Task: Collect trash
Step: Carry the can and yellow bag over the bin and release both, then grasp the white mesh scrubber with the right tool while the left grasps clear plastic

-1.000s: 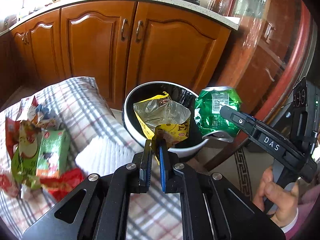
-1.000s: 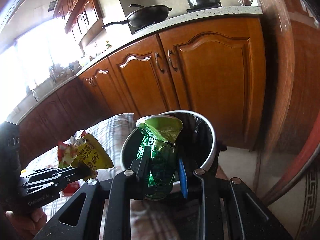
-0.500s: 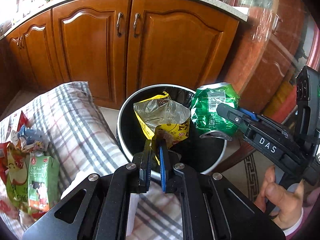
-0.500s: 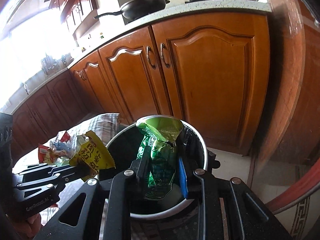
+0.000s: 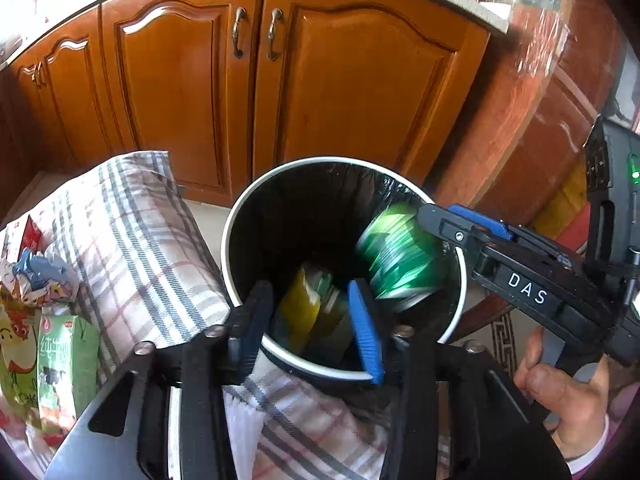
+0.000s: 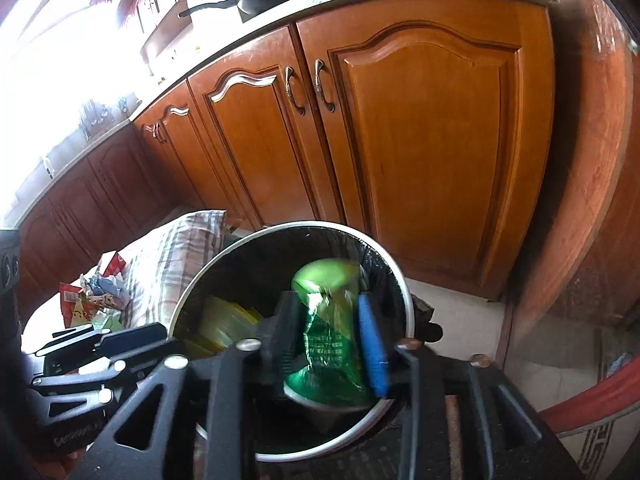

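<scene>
Both grippers hang over a white-rimmed bin lined with a black bag. My left gripper has its jaws opening, and the yellow snack bag is blurred, dropping free inside the bin below them. My right gripper also has its jaws opening. The green snack bag sits blurred between them, sliding down into the bin. In the left wrist view the green bag streaks just under the right gripper. The yellow bag and left gripper show at lower left.
A checked cloth covers the surface left of the bin, with a green carton, crumpled paper and other wrappers on it. Wooden cabinet doors stand close behind. A red round table edge curves at right.
Both grippers went from shut on their bags to opened jaws. The yellow bag fell into the bin and the green bag is slipping down. Both hands moved further over the bin.
</scene>
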